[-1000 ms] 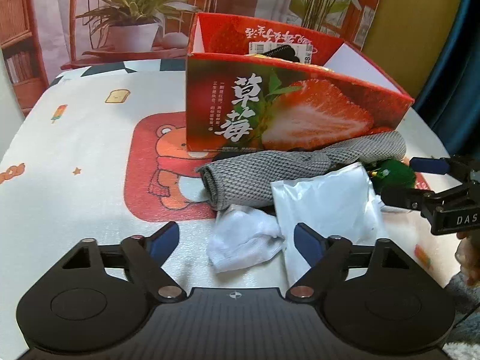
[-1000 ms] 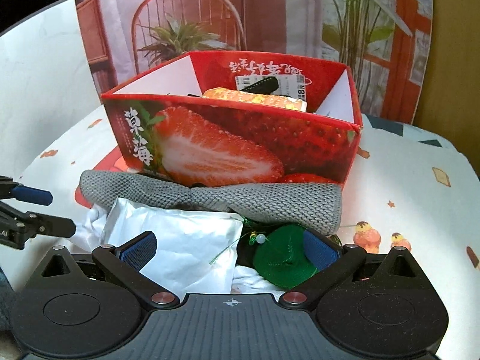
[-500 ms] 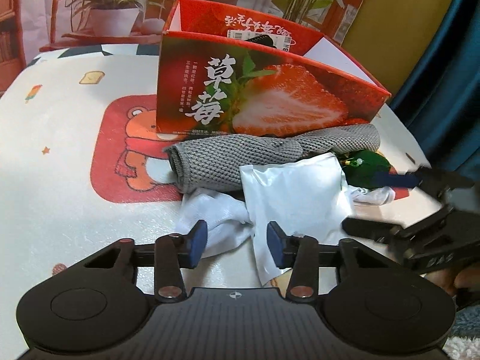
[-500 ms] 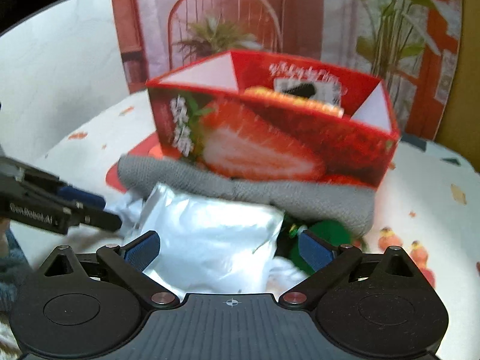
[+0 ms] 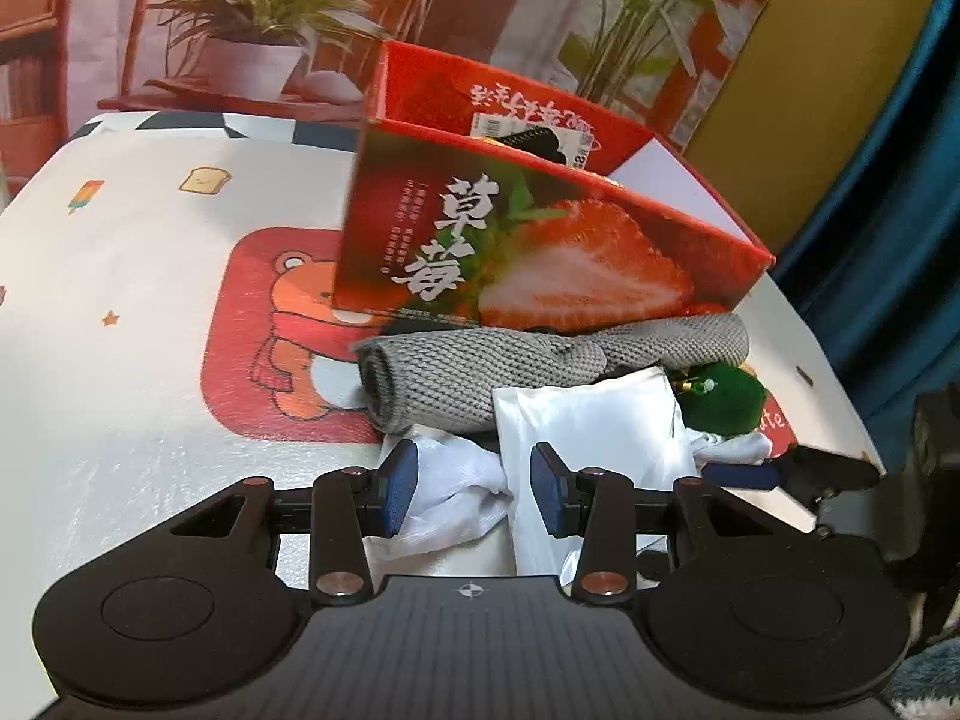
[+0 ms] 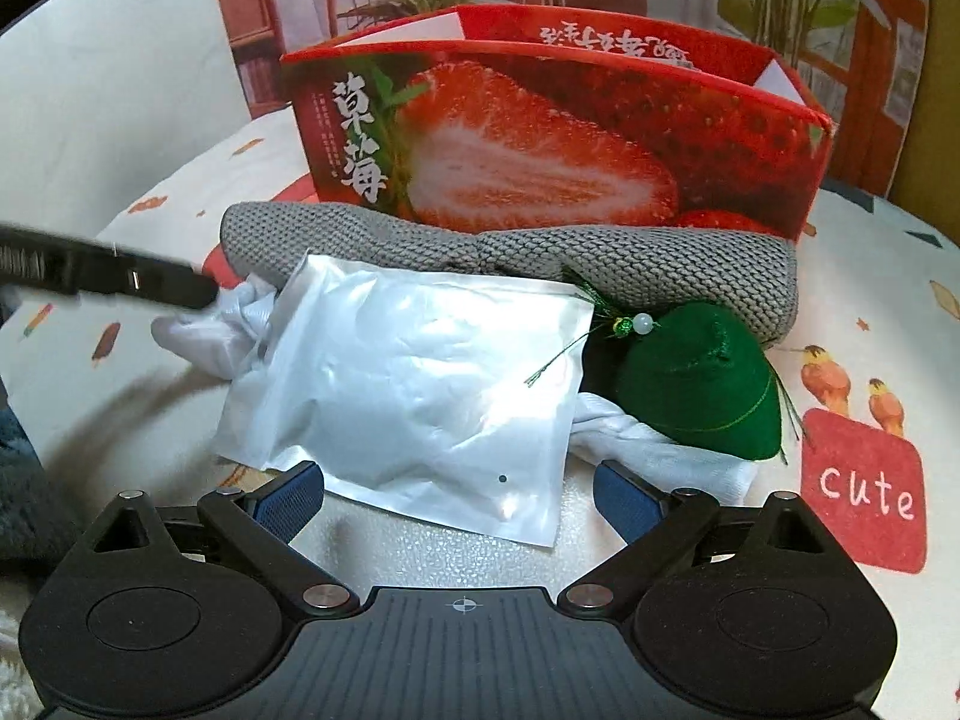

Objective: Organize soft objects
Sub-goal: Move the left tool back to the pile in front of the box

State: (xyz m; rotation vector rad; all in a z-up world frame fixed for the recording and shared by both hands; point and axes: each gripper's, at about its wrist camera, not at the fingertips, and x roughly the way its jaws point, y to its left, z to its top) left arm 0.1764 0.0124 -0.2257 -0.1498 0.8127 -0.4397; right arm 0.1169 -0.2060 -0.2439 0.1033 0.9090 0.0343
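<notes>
A red strawberry box [image 5: 540,252] [image 6: 558,138] stands on the table. In front of it lie a rolled grey knit cloth [image 5: 480,372] [image 6: 648,270], a white plastic pouch [image 5: 600,426] [image 6: 420,384], a crumpled white cloth [image 5: 456,492] [image 6: 210,330] and a green stuffed pouch [image 5: 726,399] [image 6: 702,390]. My left gripper [image 5: 473,483] is partly open, its pads on either side of the white cloth without clamping it. My right gripper [image 6: 459,492] is open at the near edge of the white pouch. It shows in the left wrist view [image 5: 798,474].
The tablecloth [image 5: 138,312] has a red bear patch and small prints. A "cute" patch [image 6: 864,492] lies at the right. The box holds a labelled packet [image 5: 540,141]. A potted plant [image 5: 252,54] stands behind the table. Blue curtain [image 5: 888,180] is at the right.
My left gripper has moved forward over the white cloth, its jaws narrower than a second ago. My right gripper has shifted left and closer to the white pouch.
</notes>
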